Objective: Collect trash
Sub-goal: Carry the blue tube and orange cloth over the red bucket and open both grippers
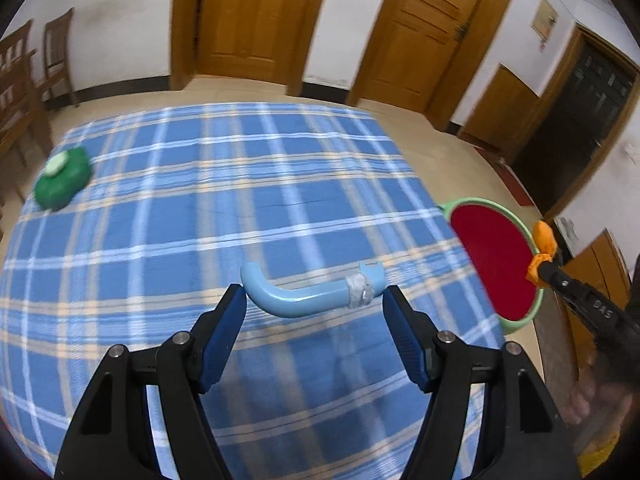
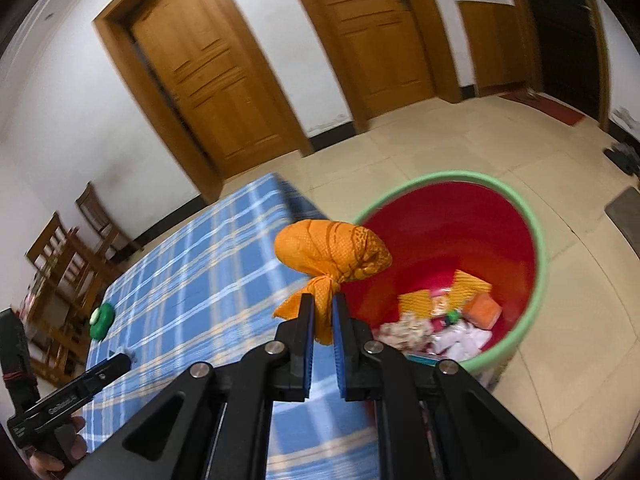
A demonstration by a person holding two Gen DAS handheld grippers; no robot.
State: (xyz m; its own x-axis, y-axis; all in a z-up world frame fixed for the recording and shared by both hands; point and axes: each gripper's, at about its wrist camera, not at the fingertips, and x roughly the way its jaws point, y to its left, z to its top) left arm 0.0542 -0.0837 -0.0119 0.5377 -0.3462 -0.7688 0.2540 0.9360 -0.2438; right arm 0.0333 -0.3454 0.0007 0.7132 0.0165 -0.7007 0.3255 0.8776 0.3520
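Right wrist: orange bundle (image 2: 334,254) pinched in right gripper (image 2: 322,312), above bin (image 2: 538,240).

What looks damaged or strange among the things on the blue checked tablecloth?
The light blue curved plastic handle looks broken. It lies loose on the tablecloth just ahead of the open left gripper, attached to nothing, and grey tape is wrapped near one end. The green lid-like object shows no damage, though it is blurred.

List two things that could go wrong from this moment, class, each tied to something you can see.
1. The right gripper pinches only the knotted tail of the orange bundle, which hangs near the bin's rim; it might slip and miss.
2. The open left gripper straddles the curved blue tube; closing on it may skid it along the cloth.
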